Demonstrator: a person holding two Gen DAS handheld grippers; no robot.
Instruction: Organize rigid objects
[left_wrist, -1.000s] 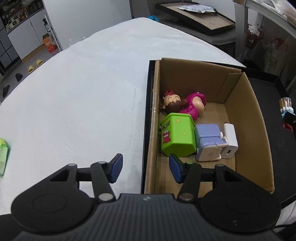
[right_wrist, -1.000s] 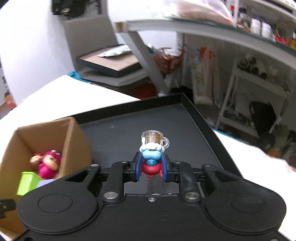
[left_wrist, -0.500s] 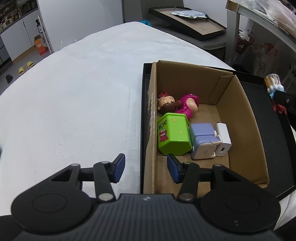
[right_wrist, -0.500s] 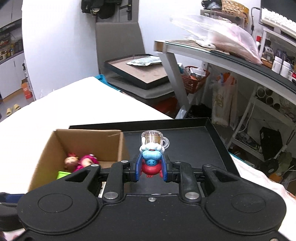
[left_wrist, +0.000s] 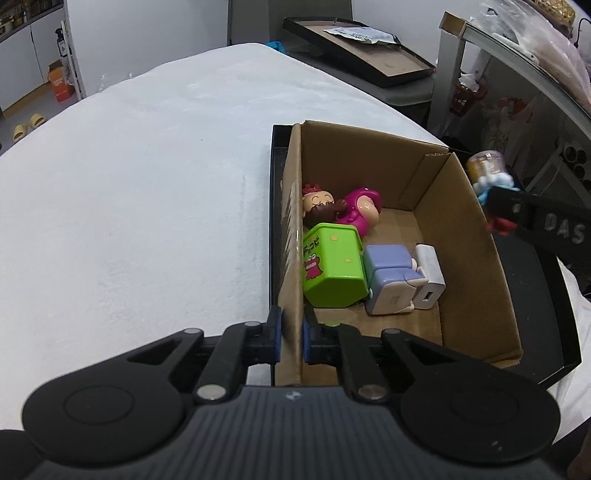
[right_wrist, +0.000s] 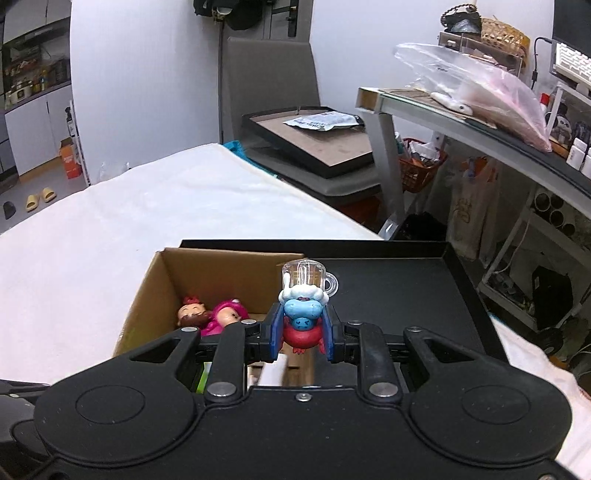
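Observation:
A cardboard box (left_wrist: 469, 236) stands in a black tray (left_wrist: 554, 332). In it lie a pink doll figure (left_wrist: 343, 206), a green toy box (left_wrist: 332, 273), a lilac block (left_wrist: 388, 280) and a white charger (left_wrist: 430, 277). My left gripper (left_wrist: 290, 334) is shut on the box's left wall near its front corner. My right gripper (right_wrist: 303, 334) is shut on a blue and red figurine with a clear mug on its head (right_wrist: 304, 302), held above the box's right side. The figurine also shows in the left wrist view (left_wrist: 491, 181).
The white cloth table (left_wrist: 129, 203) spreads left of the tray. The black tray floor (right_wrist: 399, 288) lies right of the box (right_wrist: 155, 295). A chair with a flat tray (right_wrist: 314, 144) and a glass desk (right_wrist: 480, 129) stand beyond the table.
My left gripper closed on the box's left wall. My right gripper carried the figurine left, from over the tray floor to above the box.

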